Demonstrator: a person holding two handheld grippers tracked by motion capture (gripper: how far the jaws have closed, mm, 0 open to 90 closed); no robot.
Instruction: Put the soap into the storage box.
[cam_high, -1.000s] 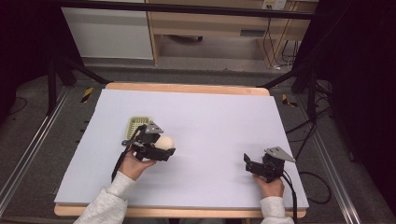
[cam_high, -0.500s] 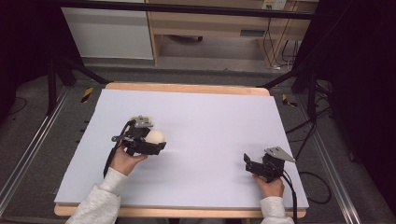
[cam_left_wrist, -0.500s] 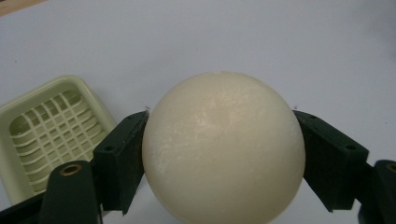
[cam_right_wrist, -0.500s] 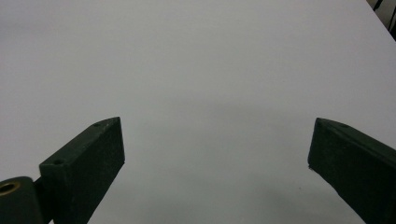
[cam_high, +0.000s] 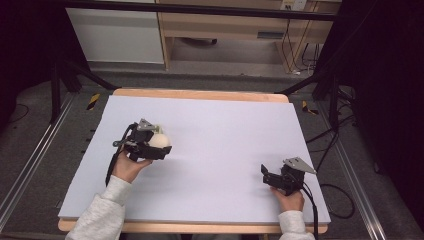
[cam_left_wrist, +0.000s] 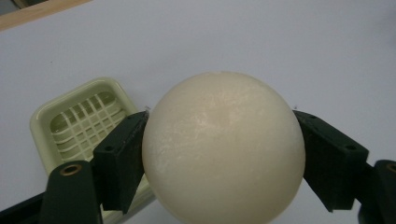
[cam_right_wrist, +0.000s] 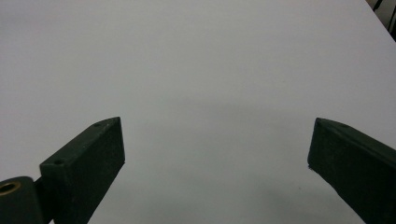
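Left gripper (cam_left_wrist: 219, 154) pinches a cream ball (cam_left_wrist: 223, 147) above the green slotted tray (cam_left_wrist: 81, 123) at frame left, seemingly to seat it, while the right gripper (cam_right_wrist: 215, 158) idles spread wide

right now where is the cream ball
The ball sits clamped in the left gripper, on the table's left side in the high view, just above a pale green slotted tray.

We see a table (cam_high: 210, 120) with a pale lilac-white top and a wooden edge along its far side. A pale green slotted tray (cam_left_wrist: 79, 123) lies flat on it, left of centre, with bare surface stretching away to the right.
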